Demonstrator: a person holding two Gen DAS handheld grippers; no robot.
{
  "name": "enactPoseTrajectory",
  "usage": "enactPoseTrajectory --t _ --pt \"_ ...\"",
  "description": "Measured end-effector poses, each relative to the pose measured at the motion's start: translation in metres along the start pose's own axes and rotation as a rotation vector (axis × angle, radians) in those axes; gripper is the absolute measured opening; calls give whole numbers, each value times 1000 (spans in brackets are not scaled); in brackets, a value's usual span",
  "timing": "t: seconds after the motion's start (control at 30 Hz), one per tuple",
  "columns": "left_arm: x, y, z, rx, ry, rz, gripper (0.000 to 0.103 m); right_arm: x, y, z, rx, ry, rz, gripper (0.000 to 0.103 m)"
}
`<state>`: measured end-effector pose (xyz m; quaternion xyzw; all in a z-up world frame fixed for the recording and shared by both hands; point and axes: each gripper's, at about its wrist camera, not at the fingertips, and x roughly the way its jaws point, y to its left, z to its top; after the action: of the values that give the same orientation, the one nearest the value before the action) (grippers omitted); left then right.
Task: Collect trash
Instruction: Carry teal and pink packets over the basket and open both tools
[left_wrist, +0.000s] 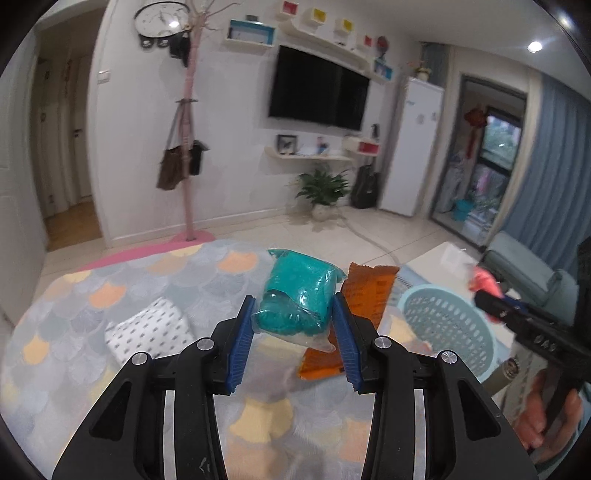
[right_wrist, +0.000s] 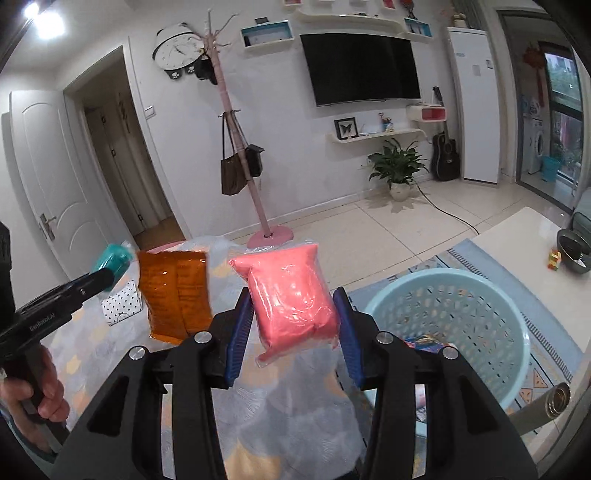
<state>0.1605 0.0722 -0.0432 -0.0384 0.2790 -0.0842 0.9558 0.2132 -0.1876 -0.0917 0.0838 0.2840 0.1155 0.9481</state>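
My left gripper (left_wrist: 293, 314) is shut on a teal bag in clear plastic (left_wrist: 301, 295) and holds it above the patterned table; it also shows in the right wrist view (right_wrist: 110, 260). My right gripper (right_wrist: 293, 306) is shut on a pink bag in clear plastic (right_wrist: 291, 295), seen small in the left wrist view (left_wrist: 485, 280). An orange wrapper (left_wrist: 360, 306) lies on the table between the grippers, also in the right wrist view (right_wrist: 175, 295). A light blue perforated basket (right_wrist: 454, 325) stands to the right with some trash at its bottom; it also shows in the left wrist view (left_wrist: 448, 325).
A white dotted box (left_wrist: 147, 332) lies on the scale-patterned tablecloth (left_wrist: 110, 288) at left. A white table (right_wrist: 517, 236) with a dark bowl (right_wrist: 572, 249) is at far right. A pink coat rack (right_wrist: 240, 147), a plant (right_wrist: 397, 166) and a TV (right_wrist: 362, 68) stand along the wall.
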Motion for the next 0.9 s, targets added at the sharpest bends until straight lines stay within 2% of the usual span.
enactPoseTrajectory --t 0.1,0.2,0.27,0.4,0.53,0.67,0.9 --pt "-9 3 -11 5 29 92 40 -9 -7 -3 8 -7 0 41" --pt "-13 17 -34 -1 126 175 40 -12 -12 -6 17 -5 7 41" --pt "-19 29 -50 -29 160 192 40 -12 -16 -8 34 3 18 41" --pt "-40 38 -63 -61 160 188 40 -15 -17 -12 54 11 41 41" --pt "-61 24 -52 -62 107 146 40 -20 -15 -13 50 9 46 41" --pt "-66 -4 -34 -26 53 97 40 -33 -19 -10 47 -13 34 41" --pt "-32 -72 9 -1 -6 -67 40 -52 -46 3 33 -37 -64 41"
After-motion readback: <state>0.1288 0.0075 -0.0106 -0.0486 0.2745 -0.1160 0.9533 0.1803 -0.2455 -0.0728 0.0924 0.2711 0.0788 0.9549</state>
